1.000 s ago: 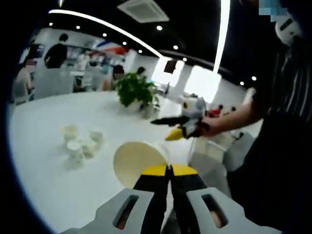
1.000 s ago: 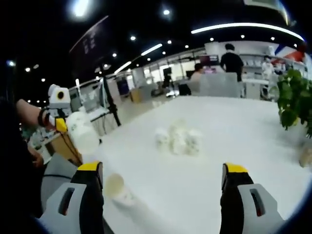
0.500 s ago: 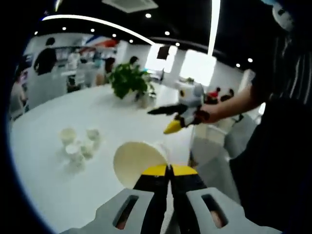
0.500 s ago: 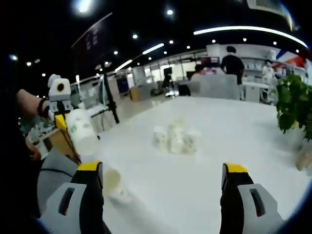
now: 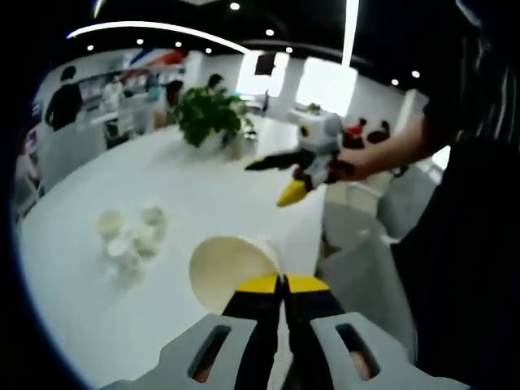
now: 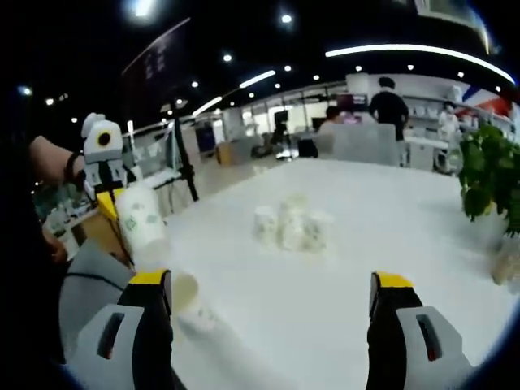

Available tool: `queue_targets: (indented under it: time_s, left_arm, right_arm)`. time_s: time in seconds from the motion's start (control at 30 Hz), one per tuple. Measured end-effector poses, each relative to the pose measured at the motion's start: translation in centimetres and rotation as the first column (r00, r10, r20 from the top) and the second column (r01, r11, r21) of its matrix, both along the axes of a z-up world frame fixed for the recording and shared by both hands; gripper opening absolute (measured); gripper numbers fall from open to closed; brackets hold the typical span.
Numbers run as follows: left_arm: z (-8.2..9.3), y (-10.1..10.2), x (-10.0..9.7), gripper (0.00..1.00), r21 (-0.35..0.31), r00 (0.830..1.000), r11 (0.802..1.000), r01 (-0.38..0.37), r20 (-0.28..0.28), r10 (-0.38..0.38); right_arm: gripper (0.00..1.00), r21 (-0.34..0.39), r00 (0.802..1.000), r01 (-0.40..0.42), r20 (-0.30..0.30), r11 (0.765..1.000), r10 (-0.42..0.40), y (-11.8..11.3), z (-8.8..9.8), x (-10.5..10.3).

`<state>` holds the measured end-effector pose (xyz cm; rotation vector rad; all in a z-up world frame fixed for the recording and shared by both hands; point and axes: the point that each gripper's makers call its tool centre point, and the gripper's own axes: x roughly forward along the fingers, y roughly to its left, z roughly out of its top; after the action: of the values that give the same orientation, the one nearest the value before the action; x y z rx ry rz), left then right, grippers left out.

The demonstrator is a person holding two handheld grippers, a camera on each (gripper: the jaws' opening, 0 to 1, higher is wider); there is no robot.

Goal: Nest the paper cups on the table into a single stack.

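Left gripper view: cup [image 5: 227, 270] between closed tongs [image 5: 283, 283].

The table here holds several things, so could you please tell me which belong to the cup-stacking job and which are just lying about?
Job:
- held cup in left claw
- cup cluster
- lone cup near right claw

Lying about:
- potted plant

White paper cups [image 6: 291, 227], white table [image 6: 390, 236], green plant [image 5: 207, 122].

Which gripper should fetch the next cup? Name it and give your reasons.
Right. The right gripper is open, empty and faces the cluster of cups, with a lying cup near its jaw. The left gripper is shut on a held cup.
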<state>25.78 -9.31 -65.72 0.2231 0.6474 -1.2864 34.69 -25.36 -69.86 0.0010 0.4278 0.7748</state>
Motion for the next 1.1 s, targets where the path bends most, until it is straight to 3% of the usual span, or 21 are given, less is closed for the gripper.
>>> queue_targets:
  time_s: [0.1,0.3,0.6,1.1]
  left_arm:
    - [-0.3,-0.5,-0.2,0.00,0.015,1.000,1.000,0.014,-0.014,-0.014]
    - [-1.7,-0.7,-0.7,0.00,0.095,0.999,0.994,0.050,0.013,-0.052]
    - [-2.6,-0.4,-0.4,0.00,0.153,0.998,0.987,0.048,0.034,-0.054]
    - [-3.9,-0.5,-0.5,0.00,0.209,0.996,0.975,0.073,0.042,-0.084]
  right_arm:
    - [1.00,0.002,1.000,0.003,-0.006,1.000,-0.003,-0.1,-0.2,-0.1]
    - [1.00,0.006,1.000,0.003,-0.006,1.000,-0.003,-0.1,-0.4,-0.3]
    - [0.99,0.014,1.000,0.007,-0.015,1.000,-0.007,-0.2,-0.8,-0.5]
    - [0.98,0.025,1.000,0.013,-0.026,1.000,-0.012,-0.2,-1.3,-0.6]
